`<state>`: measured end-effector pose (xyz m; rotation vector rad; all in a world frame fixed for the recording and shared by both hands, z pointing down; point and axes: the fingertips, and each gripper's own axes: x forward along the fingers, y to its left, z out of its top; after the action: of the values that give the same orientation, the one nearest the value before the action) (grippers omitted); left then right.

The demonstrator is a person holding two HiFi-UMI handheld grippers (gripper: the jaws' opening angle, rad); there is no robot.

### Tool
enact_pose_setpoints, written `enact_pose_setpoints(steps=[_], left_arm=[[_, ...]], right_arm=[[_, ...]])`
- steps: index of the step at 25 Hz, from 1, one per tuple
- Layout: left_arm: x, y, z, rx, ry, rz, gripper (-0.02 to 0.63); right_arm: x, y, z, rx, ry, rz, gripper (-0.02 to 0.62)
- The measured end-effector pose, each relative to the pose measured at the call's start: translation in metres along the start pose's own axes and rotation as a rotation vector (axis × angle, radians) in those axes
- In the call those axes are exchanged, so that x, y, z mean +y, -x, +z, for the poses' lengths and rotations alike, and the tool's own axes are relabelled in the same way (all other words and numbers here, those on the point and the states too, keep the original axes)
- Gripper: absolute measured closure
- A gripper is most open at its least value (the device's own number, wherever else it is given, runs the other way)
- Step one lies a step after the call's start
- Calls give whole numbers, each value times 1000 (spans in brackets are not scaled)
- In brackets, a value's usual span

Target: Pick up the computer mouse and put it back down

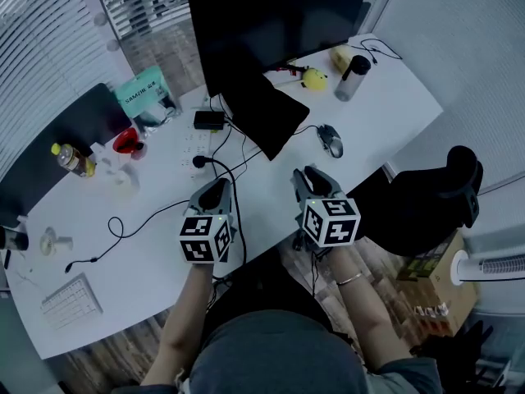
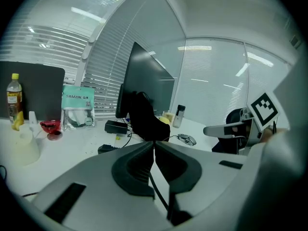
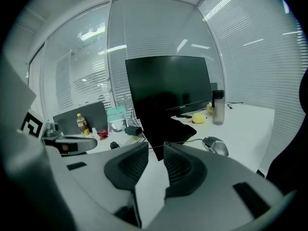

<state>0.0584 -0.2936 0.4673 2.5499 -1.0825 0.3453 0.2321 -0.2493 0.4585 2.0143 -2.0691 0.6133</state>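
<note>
Grey computer mouse (image 1: 330, 140): lies flat on the white tabletop (image 1: 394, 113), just right of the slanted black foot of the large black monitor (image 1: 271, 23). Its thin cord runs left toward that foot. Nothing touches the mouse.

Right tongs (image 3: 156, 147): jaws stand a narrow slot apart and the ribbed pads do not meet. Only bare tabletop shows in the slot, so nothing is gripped. In the head view these tongs hang over the near edge of the tabletop. The mouse sits farther off and slightly right of them, clearly apart.

Left tongs (image 2: 154, 142): tips pressed together, closed, with nothing clamped between the pads. A thin black cable (image 1: 235, 220) runs along the tabletop just right of them and shows through the gap below the closed tips. Whether the tongs touch it cannot be told.

The two tongs sit side by side at the near edge, the left one a little left of the monitor foot.

Other items:
- Far right, beyond the mouse: a round yellow object (image 1: 313, 78) beside a clear bottle with a dark cap (image 1: 351, 79).
- Far left: a teal packet (image 1: 146, 97), a small red cup (image 1: 125, 142) and a drink bottle with a yellow cap (image 1: 72, 160).
- Near left corner: a white keyboard (image 1: 70, 300).
- Right of the tabletop: a black office chair (image 1: 426, 203).
</note>
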Motion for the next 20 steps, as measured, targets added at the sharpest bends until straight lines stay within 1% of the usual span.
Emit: enact_pose_setpoints(steps=[6, 15, 20], left_arm=[[2, 11, -4, -2, -5, 4, 578], [5, 26, -10, 2, -12, 8, 578], [6, 33, -12, -1, -13, 11, 578]], right_arm=[[13, 15, -6, -19, -10, 7, 546], [20, 32, -19, -19, -29, -12, 589], [23, 40, -25, -15, -35, -13, 591]])
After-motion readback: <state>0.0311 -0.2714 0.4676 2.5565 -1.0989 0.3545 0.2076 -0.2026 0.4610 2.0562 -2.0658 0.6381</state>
